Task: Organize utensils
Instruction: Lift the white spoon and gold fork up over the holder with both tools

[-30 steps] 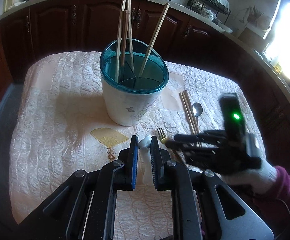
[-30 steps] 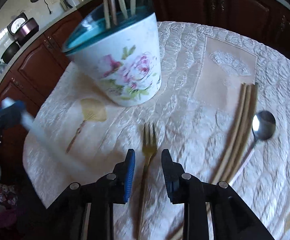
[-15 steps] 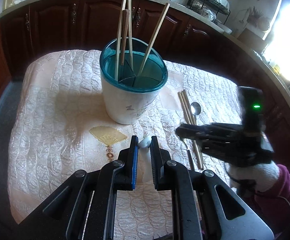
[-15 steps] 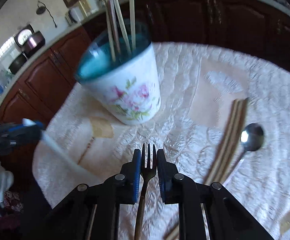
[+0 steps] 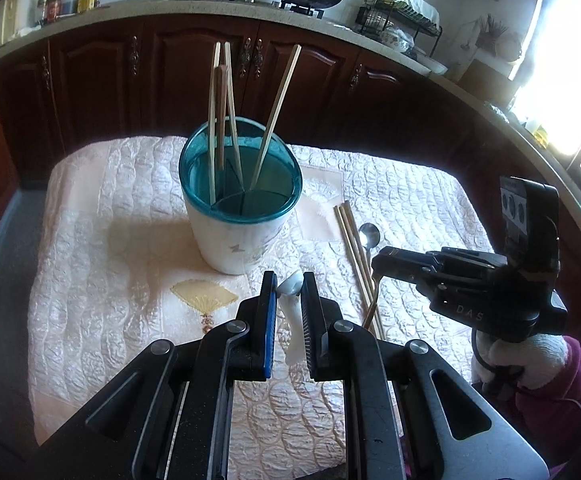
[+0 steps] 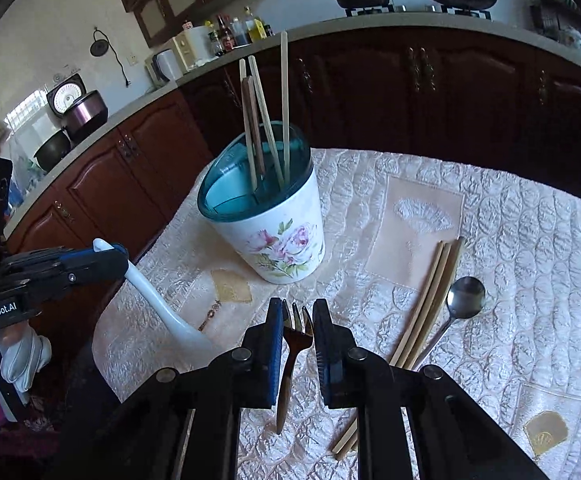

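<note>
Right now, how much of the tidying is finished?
Partly. Four chopsticks already stand in the holder. The left gripper holds a white spoon, and the right gripper holds a fork. Three chopsticks and a metal spoon wait on the tablecloth.

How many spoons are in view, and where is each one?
2. A white ceramic spoon is held in the left gripper. A metal spoon lies on the tablecloth beside the loose chopsticks. None shows in the holder.
</note>
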